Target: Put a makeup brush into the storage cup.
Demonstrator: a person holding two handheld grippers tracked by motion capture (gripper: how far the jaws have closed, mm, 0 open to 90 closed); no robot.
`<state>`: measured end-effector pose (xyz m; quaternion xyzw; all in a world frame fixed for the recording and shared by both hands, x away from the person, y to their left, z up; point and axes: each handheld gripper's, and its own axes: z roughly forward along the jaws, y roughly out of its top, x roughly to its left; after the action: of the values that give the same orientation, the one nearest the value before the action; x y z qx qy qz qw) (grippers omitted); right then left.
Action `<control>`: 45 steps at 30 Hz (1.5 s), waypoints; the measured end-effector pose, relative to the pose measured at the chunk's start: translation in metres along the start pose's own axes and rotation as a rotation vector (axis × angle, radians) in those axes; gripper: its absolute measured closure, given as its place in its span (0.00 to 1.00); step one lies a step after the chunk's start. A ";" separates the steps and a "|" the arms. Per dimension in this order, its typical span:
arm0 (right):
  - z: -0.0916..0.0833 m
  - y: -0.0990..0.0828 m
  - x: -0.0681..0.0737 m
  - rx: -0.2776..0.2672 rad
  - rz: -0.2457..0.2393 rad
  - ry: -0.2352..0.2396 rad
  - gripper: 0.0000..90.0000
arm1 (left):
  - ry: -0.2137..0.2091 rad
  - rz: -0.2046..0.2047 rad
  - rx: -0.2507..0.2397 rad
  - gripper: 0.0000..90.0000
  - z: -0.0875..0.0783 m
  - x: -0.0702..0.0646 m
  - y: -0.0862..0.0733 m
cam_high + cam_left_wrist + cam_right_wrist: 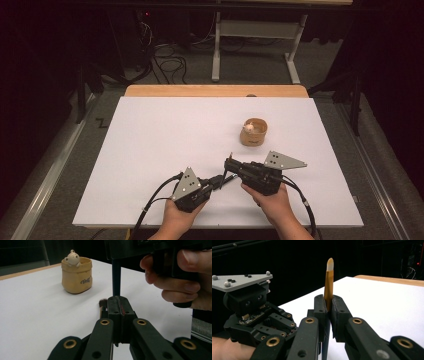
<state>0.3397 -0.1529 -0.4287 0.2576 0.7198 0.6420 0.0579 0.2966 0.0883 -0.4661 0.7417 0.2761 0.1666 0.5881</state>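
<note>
A bear-topped pot [253,132] stands apart beyond the brush [328,282]

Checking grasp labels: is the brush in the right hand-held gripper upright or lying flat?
Upright. In the right gripper view the brush stands clamped between the right hand-held gripper jaws, handle tip up; in the left gripper view its bristles point down at the table.

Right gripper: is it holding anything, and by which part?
Yes. The right gripper is shut on a thin brush, clamped along its amber handle: the pale handle tip rises above the jaws, and the bristle end reaches the table beside the left gripper.
</note>
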 end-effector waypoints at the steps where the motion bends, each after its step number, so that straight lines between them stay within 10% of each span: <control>1: 0.000 0.000 0.000 0.000 -0.001 -0.001 0.95 | 0.003 -0.001 0.000 1.00 0.000 0.001 0.000; 31: -0.022 0.003 -0.013 -0.022 -0.028 -0.070 0.95 | 0.100 -0.029 0.045 0.98 -0.014 0.028 0.007; 45: -0.030 0.005 -0.017 -0.033 -0.036 -0.097 0.95 | 0.191 -0.014 0.065 0.71 -0.050 0.050 0.002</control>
<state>0.3430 -0.1867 -0.4231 0.2747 0.7100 0.6392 0.1085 0.3082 0.1575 -0.4553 0.7391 0.3413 0.2234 0.5361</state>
